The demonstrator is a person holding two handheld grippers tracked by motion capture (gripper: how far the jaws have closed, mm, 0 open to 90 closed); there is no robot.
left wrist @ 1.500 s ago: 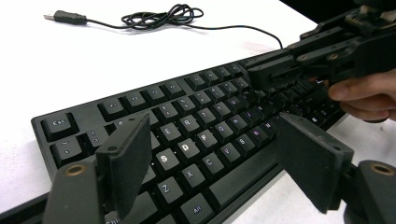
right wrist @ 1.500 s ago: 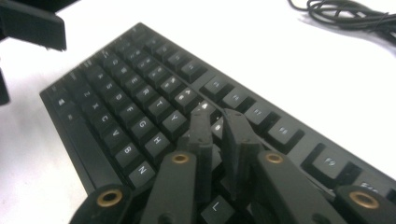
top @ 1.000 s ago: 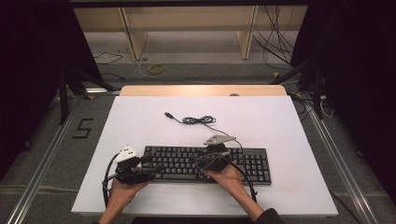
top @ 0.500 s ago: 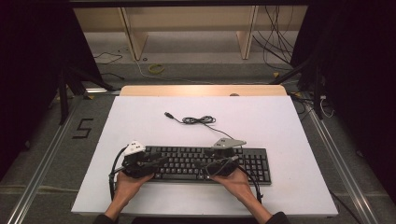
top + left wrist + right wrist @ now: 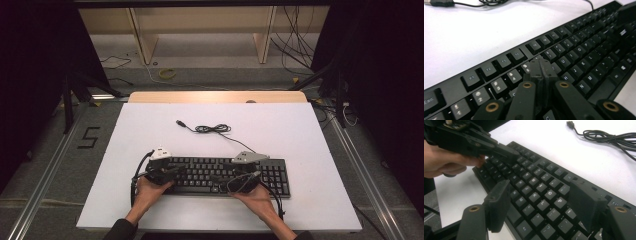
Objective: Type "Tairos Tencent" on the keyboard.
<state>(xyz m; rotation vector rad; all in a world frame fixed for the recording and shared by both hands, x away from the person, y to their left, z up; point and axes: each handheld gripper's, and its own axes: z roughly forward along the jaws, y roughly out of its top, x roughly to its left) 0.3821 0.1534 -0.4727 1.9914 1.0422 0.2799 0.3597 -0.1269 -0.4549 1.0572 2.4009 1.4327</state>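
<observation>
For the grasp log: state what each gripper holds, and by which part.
Nothing is held. The left gripper, jaws just closed together, sits over the keyboard; the right gripper has just opened above the keys.

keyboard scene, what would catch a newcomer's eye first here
The black keyboard lies across the near part of the white table, with a hand-held claw over each end. The left claw has just closed and stands shut over the upper key rows with nothing between its jaws, while the right claw has just opened and hovers wide above the letter keys. Behind the keyboard its cable lies bundled.
</observation>
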